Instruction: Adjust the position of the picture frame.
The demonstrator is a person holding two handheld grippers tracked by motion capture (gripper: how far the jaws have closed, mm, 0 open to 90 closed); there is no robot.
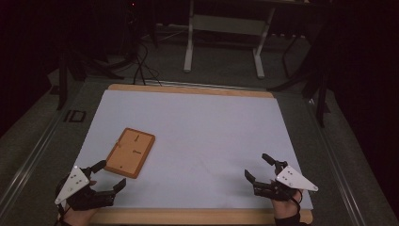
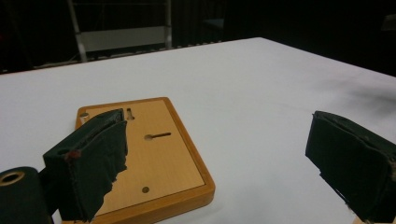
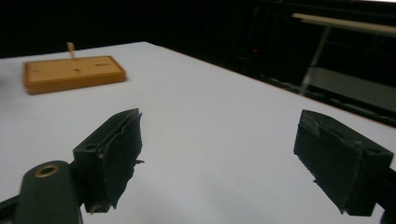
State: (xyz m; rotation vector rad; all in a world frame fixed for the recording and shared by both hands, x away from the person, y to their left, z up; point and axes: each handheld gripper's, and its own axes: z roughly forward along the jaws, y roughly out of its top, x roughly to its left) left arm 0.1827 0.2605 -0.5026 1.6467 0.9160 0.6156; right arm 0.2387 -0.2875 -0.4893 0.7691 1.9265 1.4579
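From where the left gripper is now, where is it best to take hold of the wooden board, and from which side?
Probably at the near corner of the wooden board, one jaw on each long edge. It lies flat on the white table, so only its thin rim offers purchase. The left gripper, open, sits just before that corner.

From my remote seat I log the surface [image 1: 197, 127]: a white sheet over a board whose wooden edge [image 1: 188, 89] shows at twelve o'clock and again at six. Beyond it at twelve o'clock, a white metal stand [image 1: 223, 35] with two legs on grey floor [image 1: 226, 75]. At eleven o'clock, dark cables [image 1: 139, 66] trail over that floor. A dark frame leg [image 1: 62, 80] stands at ten o'clock.
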